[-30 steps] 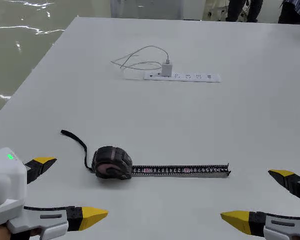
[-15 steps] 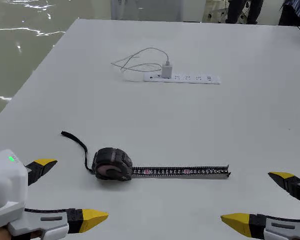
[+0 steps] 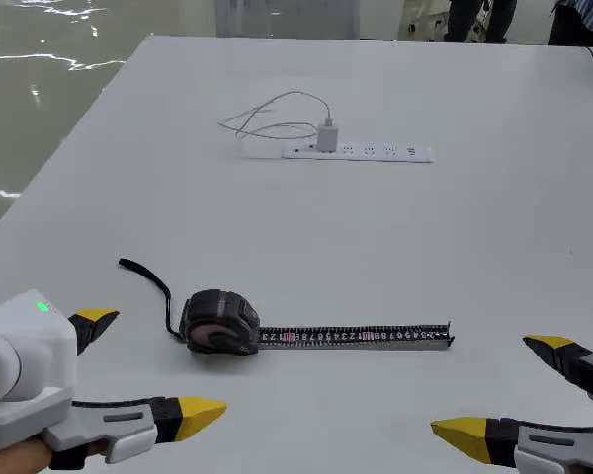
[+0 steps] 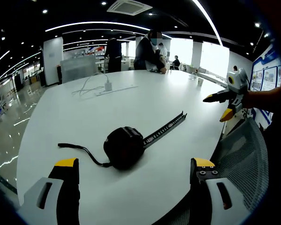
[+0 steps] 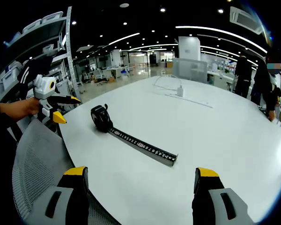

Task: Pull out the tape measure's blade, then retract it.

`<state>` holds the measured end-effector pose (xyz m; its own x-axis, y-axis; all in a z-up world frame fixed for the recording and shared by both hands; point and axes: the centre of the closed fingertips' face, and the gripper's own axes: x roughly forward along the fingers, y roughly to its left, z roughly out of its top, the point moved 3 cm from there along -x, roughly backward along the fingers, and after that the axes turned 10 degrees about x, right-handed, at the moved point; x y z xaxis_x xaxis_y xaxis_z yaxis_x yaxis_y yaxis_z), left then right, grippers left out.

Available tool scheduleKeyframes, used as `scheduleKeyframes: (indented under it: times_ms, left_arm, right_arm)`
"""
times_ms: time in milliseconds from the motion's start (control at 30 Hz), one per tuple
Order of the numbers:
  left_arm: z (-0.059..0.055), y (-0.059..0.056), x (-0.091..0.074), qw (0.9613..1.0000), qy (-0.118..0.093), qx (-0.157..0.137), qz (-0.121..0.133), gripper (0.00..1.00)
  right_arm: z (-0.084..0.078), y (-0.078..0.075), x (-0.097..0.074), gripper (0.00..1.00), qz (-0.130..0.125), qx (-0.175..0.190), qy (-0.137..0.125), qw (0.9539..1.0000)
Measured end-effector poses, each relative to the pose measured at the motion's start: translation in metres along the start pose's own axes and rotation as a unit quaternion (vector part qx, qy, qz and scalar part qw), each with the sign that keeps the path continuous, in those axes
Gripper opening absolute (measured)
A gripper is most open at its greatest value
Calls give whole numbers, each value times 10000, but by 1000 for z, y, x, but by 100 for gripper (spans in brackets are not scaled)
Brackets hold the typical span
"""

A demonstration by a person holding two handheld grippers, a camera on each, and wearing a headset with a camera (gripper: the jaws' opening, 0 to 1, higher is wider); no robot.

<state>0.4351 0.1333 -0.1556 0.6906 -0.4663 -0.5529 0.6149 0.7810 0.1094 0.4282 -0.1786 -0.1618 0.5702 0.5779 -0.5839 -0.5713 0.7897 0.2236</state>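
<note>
My left fingers [image 3: 193, 415] and right fingers [image 3: 465, 431] stand apart, empty. The tape measure [image 3: 220, 322] lies on the tabletop [image 3: 376, 227] just ahead of the left, blade [image 3: 356, 336] drawn out toward the right. Judged: extension done; retraction next, needing the tape measure steadied.

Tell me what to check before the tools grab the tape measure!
1. Blade pulled out: ok. It lies flat on the table, sticking out of the tape measure.
2. Left tool ready: ok. Its jaws are wide apart and hold nothing.
3. Right tool ready: ok. Its jaws are wide apart and hold nothing, and it sits towards the blade's tip end.
4. Strap out of the way: ok. It trails off the side opposite the blade.
5. Blade lock on or off: cannot tell, too small to see.
</note>
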Motion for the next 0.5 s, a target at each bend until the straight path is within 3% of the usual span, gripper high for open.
scheduleKeyframes:
  times_ms: [133,367,500]
  left_arm:
    - [3,2,11,9993,-52,-330,178,95]
    - [8,1,31,9972,11,-576,476,92]
    - [14,2,42,9959,-55,-660,610,91]
  right_arm:
    - [-1,0,3,93,21,-29,47,10000]
    - [2,-3,8,93,61,-31,79,9999]
    - [5,-2,12,93,86,-38,70,9999]
